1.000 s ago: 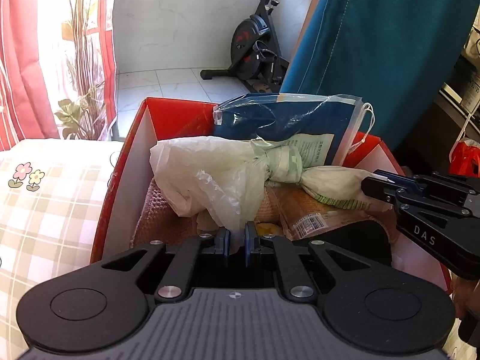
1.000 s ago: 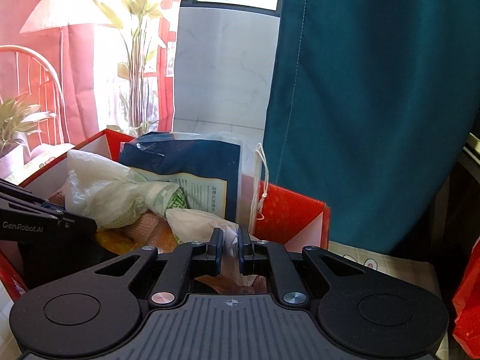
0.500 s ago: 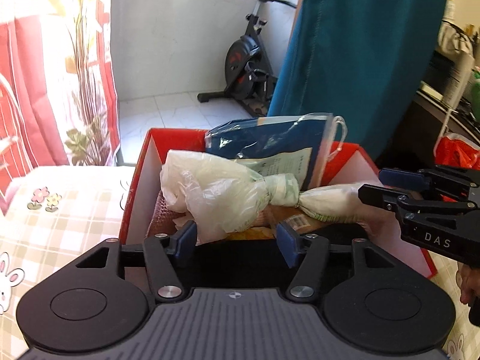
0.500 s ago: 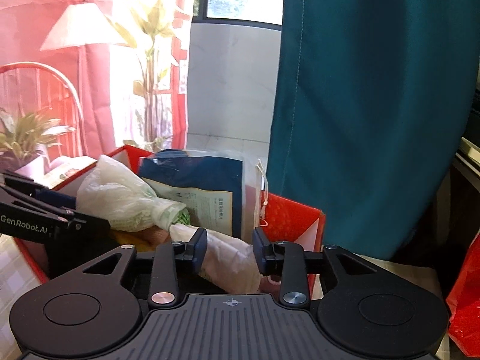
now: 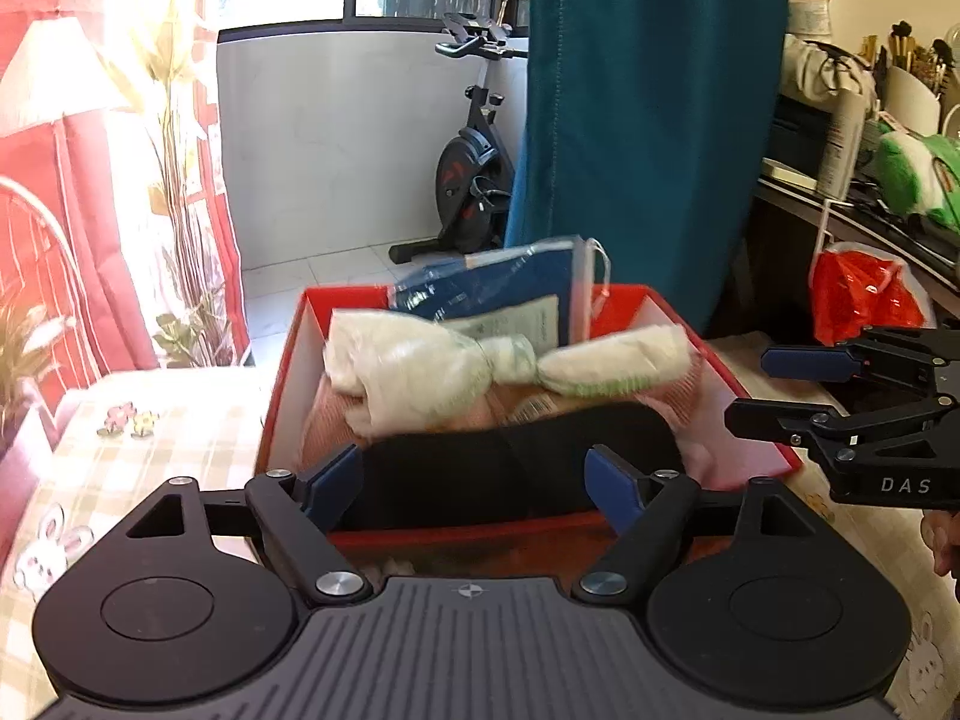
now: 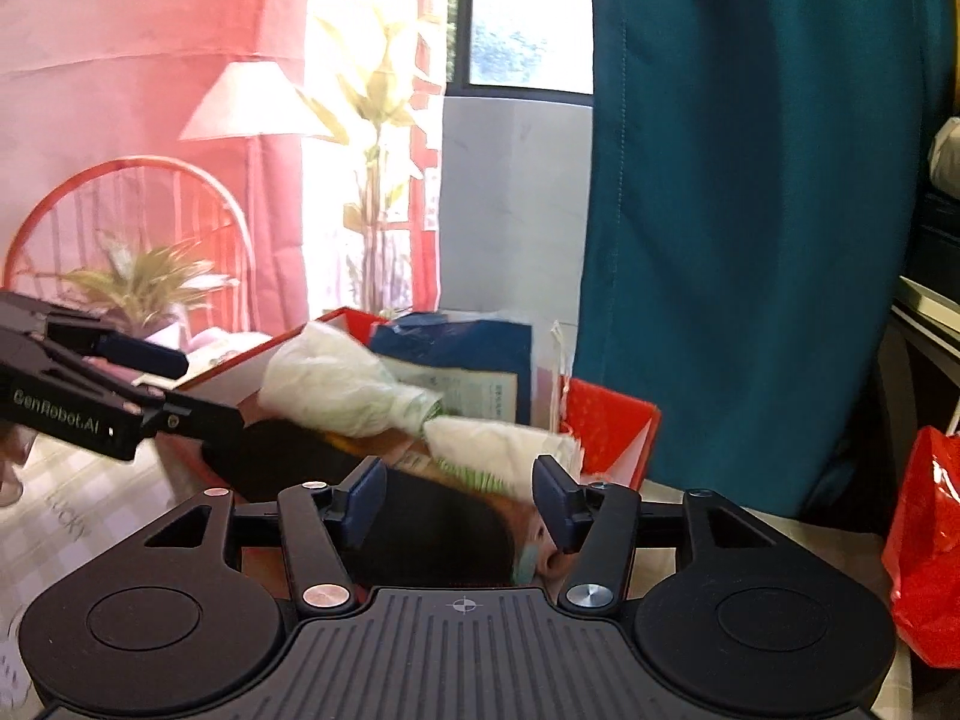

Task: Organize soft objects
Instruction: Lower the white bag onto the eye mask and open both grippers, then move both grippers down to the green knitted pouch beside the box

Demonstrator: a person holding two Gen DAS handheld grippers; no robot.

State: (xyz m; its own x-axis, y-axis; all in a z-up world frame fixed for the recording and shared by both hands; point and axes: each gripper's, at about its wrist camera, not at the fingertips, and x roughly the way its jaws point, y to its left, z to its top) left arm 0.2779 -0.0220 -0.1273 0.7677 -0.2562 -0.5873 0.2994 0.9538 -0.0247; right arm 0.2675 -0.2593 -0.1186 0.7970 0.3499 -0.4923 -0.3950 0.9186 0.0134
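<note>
A red box (image 5: 287, 396) on the checked tablecloth holds soft things: a knotted whitish plastic bag (image 5: 420, 369) on top, a blue packet (image 5: 498, 294) standing at the back, a black soft item (image 5: 510, 474) at the front and pink cloth (image 5: 708, 420) at the right. My left gripper (image 5: 477, 480) is open and empty, just in front of the box. My right gripper (image 6: 459, 495) is open and empty, at the box's right side; it also shows in the left wrist view (image 5: 798, 390). The box (image 6: 606, 426), bag (image 6: 336, 390) and packet (image 6: 462, 354) show in the right wrist view.
A teal curtain (image 5: 648, 120) hangs behind the box. A red plastic bag (image 5: 858, 294) hangs at the right, also in the right wrist view (image 6: 930, 546). An exercise bike (image 5: 474, 174) stands on the balcony. A potted plant (image 6: 144, 288) and red chair (image 6: 132, 204) are left.
Both grippers have opened, let go of the knotted bag and drawn back and up from the box. The bag now lies in the box.
</note>
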